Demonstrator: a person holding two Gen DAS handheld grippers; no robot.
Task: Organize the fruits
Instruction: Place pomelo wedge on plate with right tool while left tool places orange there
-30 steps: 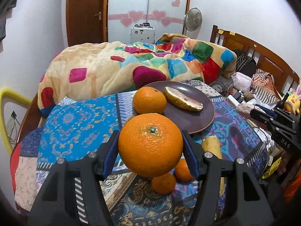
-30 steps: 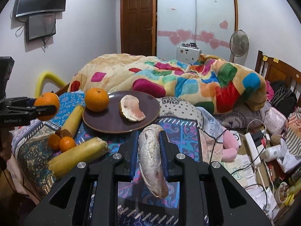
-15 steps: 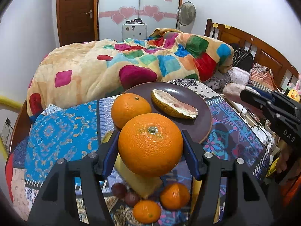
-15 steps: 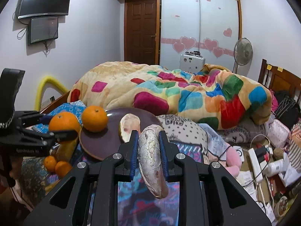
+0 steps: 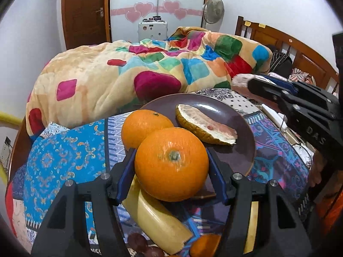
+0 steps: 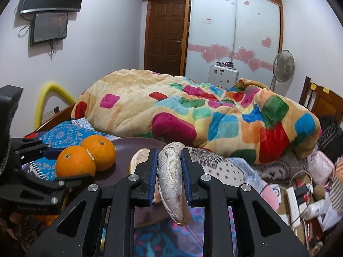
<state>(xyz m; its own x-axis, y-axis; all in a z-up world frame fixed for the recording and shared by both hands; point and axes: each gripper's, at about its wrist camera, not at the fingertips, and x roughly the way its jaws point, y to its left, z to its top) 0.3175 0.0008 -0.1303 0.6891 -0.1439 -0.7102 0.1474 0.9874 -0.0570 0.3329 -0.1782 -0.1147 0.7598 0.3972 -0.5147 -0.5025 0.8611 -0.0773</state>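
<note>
Here the left gripper (image 5: 171, 165) is clamped on a large round orange (image 5: 171, 163), its blue-padded fingers (image 5: 127, 171) pressed against either side of the fruit, stem end facing the camera. It holds the fruit above the near rim of a round dark-brown plate (image 5: 242, 156), just beside a second orange (image 5: 144, 126) sitting on the plate's left edge; from the right wrist view the two oranges look to be touching. A pale pomelo wedge with yellow rind (image 5: 205, 127) lies further back on the plate. Below the held orange, on the patterned blue bedspread (image 5: 64, 156), lie a pale yellow peeled banana-like piece (image 5: 156, 220) and some small tangerines (image 5: 204, 245). The right gripper (image 6: 169, 173) is closed on a curved whitish pomelo segment (image 6: 172, 184), which hangs down between its blue pads, raised near the plate's right side. A multicoloured patchwork blanket (image 6: 193, 115) is heaped behind.
</note>
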